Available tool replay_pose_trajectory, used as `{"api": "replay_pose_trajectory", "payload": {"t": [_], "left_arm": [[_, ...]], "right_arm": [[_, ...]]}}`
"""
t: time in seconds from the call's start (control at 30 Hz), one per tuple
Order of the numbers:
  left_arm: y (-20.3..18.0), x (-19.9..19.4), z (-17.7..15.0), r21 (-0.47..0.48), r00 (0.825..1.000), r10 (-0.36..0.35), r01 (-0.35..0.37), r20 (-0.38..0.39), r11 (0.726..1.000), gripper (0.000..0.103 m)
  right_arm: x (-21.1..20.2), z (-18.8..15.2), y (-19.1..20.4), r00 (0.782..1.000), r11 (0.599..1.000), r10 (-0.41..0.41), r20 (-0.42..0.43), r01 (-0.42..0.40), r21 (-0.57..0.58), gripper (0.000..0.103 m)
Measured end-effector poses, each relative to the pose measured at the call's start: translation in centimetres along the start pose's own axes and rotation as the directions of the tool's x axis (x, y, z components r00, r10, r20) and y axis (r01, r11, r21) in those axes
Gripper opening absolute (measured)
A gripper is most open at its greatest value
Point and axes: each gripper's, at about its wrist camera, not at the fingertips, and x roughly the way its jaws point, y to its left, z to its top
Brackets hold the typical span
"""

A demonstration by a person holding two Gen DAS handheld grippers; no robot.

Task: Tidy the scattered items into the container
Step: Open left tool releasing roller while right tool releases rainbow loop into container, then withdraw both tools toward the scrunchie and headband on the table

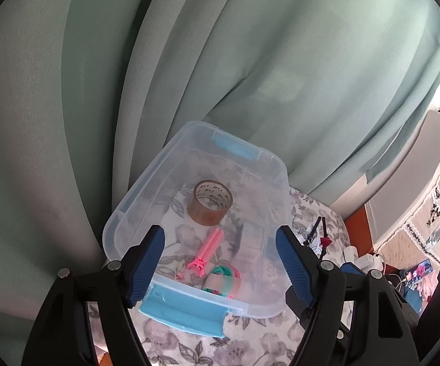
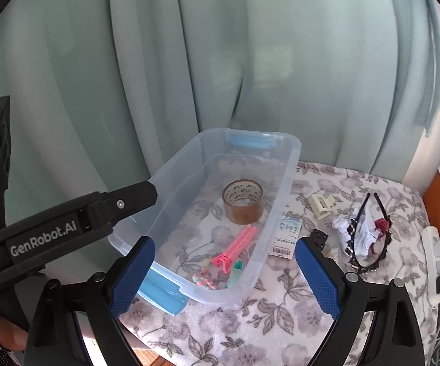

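Blue clasp point(image 2: 162, 294) fronts the bin point(image 2: 280, 189); headband point(image 2: 369, 235) lies well apart.

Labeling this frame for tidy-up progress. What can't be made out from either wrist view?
- Small box beside the container: print too small in the right view; blurred through the container wall in the left.
- Black clip: right view, partly hidden behind the right gripper.
- Colourful bits at the container's near end: too small and blurred to identify.
- Headband: left view, mostly hidden behind a finger of the left gripper.
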Motion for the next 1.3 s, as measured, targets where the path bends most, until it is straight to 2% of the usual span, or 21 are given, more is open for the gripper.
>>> {"api": "replay_pose_trajectory", "payload": {"t": [0.17, 0.27, 0.43, 0.77, 0.93, 1.13, 1.3], "left_arm": [[-1.6, -1.1, -0.7, 0.044, 1.000, 0.008, -0.009, 0.011, 0.999, 0.077], [-2.9, -1.9, -1.2, 0.075, 0.999, 0.019, -0.021, 0.026, 0.997, 0.084], [-5.7, -3.3, -2.2, 0.144, 0.997, 0.040, -0.049, 0.061, 0.988, 0.085], [-12.4, -4.3, -4.8, 0.274, 0.995, -0.013, -0.014, 0.098, 0.962, 0.091], [-15.1, -4.1, -6.0, 0.330, 0.992, -0.027, -0.015, 0.121, 0.944, 0.097], [-17.3, -2.4, -7.5, 0.365, 0.997, -0.039, 0.014, 0.061, 0.931, 0.098], [-18.3, -0.5, -9.0, 0.395, 1.000, -0.020, 0.019, -0.001, 0.918, 0.098]], "right_arm": [[-1.9, -0.6, -1.1, 0.999, 1.000, -0.005, 0.032, 0.004, 0.031, 0.095], [-3.0, -1.0, -2.0, 0.998, 0.998, -0.009, 0.057, 0.006, 0.056, 0.095], [-5.4, -1.9, -4.2, 0.993, 0.994, -0.021, 0.117, 0.008, 0.107, 0.095], [-10.3, -4.6, -10.6, 0.977, 0.972, -0.092, 0.192, 0.046, 0.232, 0.097], [-12.2, -6.0, -14.7, 0.966, 0.944, -0.154, 0.208, 0.081, 0.321, 0.097], [-13.6, -7.6, -18.8, 0.956, 0.907, -0.212, 0.201, 0.116, 0.405, 0.097], [-13.3, -9.1, -21.0, 0.959, 0.884, -0.229, 0.167, 0.133, 0.447, 0.097]]}}
